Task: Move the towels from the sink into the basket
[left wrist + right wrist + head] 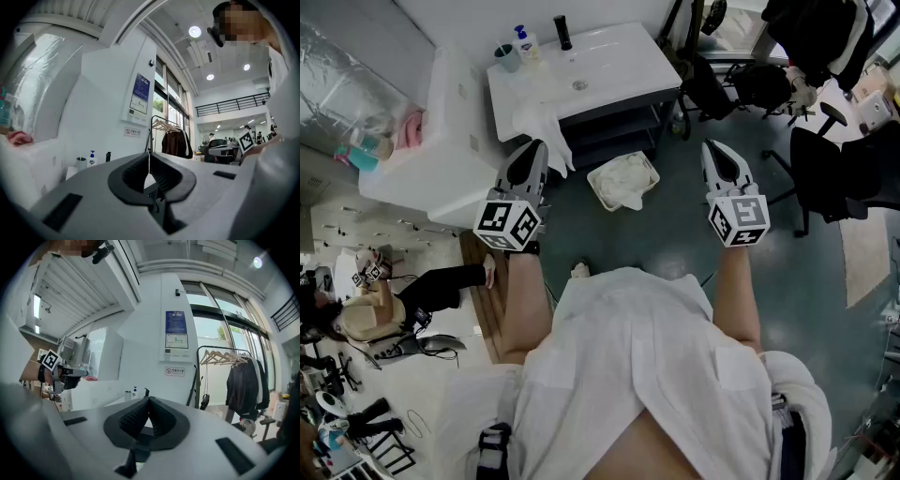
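I hold both tools level in front of the white rectangular washbasin (614, 58) on its dark frame, probably because I am between carries. My left gripper (532, 152) has its ribbed jaws pressed together on nothing, and its own view (149, 165) shows only the room beyond them. My right gripper (715, 150) is pressed together and empty too (149, 401). It hangs well off to the right of the basin's front, over bare floor, and I judge it has no job at the moment.

The left one sits just before the basin's front left corner. I take that as the sensible place for it, since a crumpled white cloth towel (540, 124) lies there. The towel spills out of the bowl and over the front edge, with a tail hanging down in front of the stand. It looks soft, thin and limp, so a pinch on a raised fold should lift it, though it will trail as it comes.

On the floor just before the basin's front stands the shallow white rectangular basket (594, 184). It already holds a rumpled heap of white towels (628, 178), so I reckon the draped towel is what is left. To take it, my left jaws must first spread.
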